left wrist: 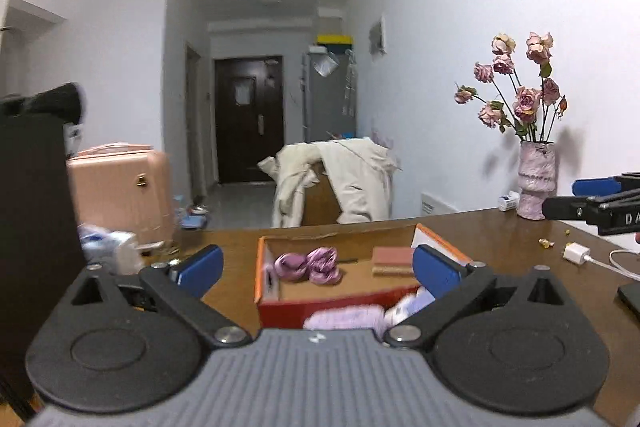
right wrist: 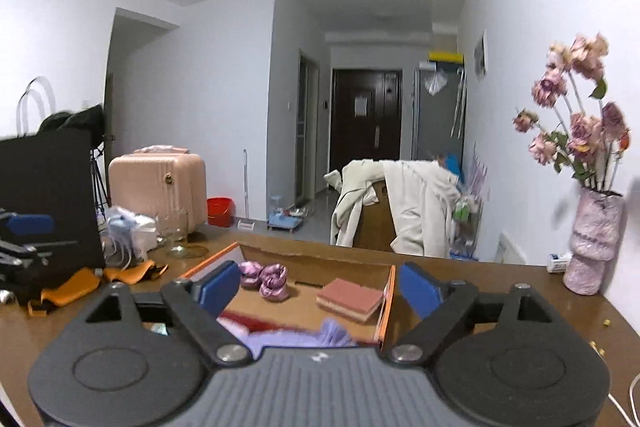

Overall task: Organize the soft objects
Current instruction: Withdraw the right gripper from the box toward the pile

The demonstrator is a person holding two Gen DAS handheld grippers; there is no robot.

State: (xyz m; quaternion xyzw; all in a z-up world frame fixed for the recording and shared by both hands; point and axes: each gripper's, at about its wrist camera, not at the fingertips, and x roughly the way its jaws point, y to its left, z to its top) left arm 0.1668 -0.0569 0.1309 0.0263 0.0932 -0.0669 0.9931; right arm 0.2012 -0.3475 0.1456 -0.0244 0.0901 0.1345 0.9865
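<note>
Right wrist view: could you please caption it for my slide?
Open right gripper above an orange cardboard box holding purple satin bundles and a pink sponge.

The left hand-held gripper (left wrist: 318, 269) has a grey ribbed body with a small white mark at its front edge, flanked by two black rounded housings with circular recesses. Black linkage arms with triangular cut-outs pivot on silver round screws and carry blue rectangular fingertips (left wrist: 200, 269). The right hand-held gripper (right wrist: 320, 287) is built alike, with blue pads (right wrist: 420, 289) on black arms and silver pivots
</note>
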